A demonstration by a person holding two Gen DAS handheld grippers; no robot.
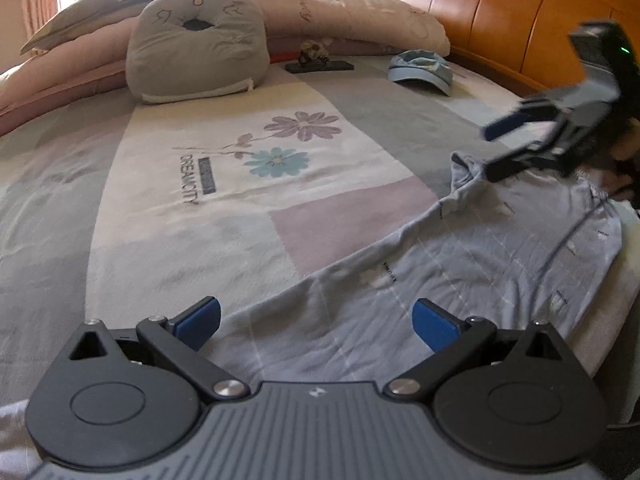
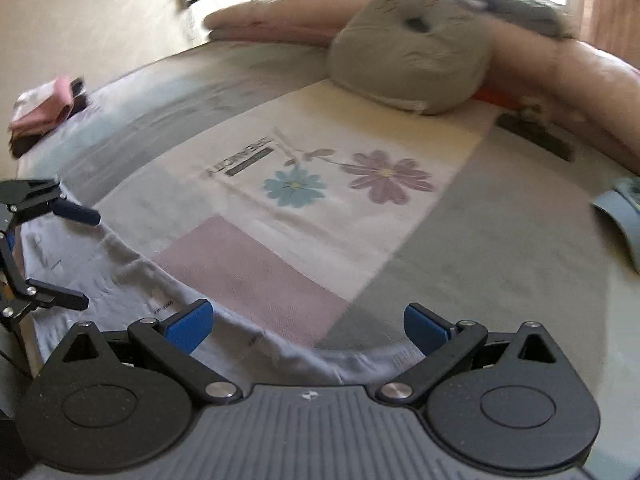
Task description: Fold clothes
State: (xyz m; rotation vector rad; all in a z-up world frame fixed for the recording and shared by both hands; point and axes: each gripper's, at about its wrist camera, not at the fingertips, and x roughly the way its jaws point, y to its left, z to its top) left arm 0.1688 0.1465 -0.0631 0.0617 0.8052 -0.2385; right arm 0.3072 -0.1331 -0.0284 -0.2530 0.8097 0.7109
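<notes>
A light blue-grey garment (image 1: 480,248) with small prints lies spread flat on the bedspread, near the bed's edge. My left gripper (image 1: 316,320) is open, and its blue pads (image 1: 200,322) straddle one end of the cloth. In the same view my right gripper (image 1: 494,148) hovers open over the other end, where a rumpled corner stands up; its lower finger is close to that corner. From the right wrist, the right gripper (image 2: 308,322) stands open above the garment (image 2: 120,272) edge. The left gripper (image 2: 78,256) shows open at the left edge.
A patchwork bedspread (image 1: 240,184) with printed flowers covers the bed. A grey cat-face cushion (image 1: 192,52), pink pillows (image 1: 360,20), a dark flat object (image 1: 320,66) and a blue cap (image 1: 424,70) lie towards the wooden headboard (image 1: 500,12). Folded pink clothes (image 2: 44,112) sit at a far corner.
</notes>
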